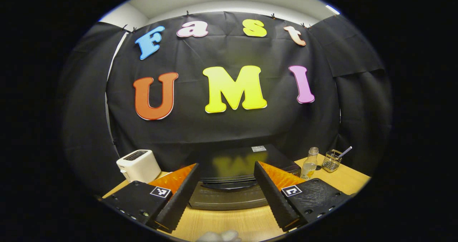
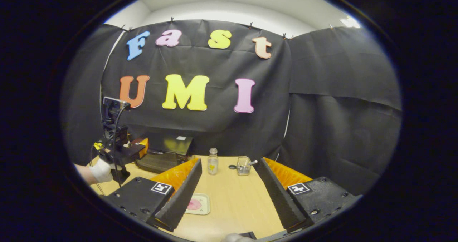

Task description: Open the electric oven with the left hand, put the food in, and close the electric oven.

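Left gripper view: the left hand-held gripper point(image 1: 225, 192) is spread wide, lined up just before the electric oven point(image 1: 236, 177) — ready for its door. Right hand-held gripper point(image 2: 229, 195) — spread too, food tray point(image 2: 196, 203) below its left finger.

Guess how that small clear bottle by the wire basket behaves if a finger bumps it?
The bottle is tall and narrow on a small base, so it probably tips easily. It looks like clear glass, so likely slippery and breakable. Once down, its round body would probably roll across the table, perhaps toward the wire basket.
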The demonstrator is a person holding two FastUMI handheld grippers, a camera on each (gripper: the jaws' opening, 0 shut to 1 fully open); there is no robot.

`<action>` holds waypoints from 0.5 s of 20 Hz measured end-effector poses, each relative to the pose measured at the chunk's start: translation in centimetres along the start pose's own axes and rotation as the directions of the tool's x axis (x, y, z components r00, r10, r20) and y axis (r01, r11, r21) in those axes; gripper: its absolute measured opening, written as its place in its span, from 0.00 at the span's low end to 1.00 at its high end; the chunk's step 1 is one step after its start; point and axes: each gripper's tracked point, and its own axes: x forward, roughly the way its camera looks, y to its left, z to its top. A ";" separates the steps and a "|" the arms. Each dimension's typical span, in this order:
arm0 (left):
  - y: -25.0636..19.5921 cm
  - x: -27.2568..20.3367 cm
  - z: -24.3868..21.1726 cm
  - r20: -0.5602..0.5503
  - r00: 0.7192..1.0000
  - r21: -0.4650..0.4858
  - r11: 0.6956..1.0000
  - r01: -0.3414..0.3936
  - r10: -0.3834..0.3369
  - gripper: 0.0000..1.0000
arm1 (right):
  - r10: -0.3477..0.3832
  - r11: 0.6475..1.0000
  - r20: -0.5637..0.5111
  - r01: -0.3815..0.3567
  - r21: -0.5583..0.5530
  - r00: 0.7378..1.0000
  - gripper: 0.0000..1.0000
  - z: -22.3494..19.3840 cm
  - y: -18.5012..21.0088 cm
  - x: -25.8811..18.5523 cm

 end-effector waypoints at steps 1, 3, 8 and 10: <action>-0.2 0.8 -0.6 -0.010 1.000 0.003 1.000 0.000 0.000 0.96 | -0.013 1.000 -0.013 0.013 0.002 1.000 1.00 -0.2 -0.3 -0.3; -0.3 2.2 -1.5 -0.023 1.000 0.018 1.000 0.000 0.000 0.97 | -0.037 0.999 -0.028 0.037 0.003 0.999 1.00 -0.5 -0.8 -0.8; -0.1 4.7 -4.7 -0.087 0.996 -0.022 1.000 -0.005 0.003 0.96 | -0.061 0.998 -0.050 0.061 0.001 0.997 1.00 -1.5 -1.2 -1.8; 0.1 5.0 -5.0 -0.101 0.995 -0.044 0.999 -0.006 0.002 0.96 | -0.066 0.998 -0.064 0.066 -0.006 0.996 1.00 -1.9 -1.3 -2.2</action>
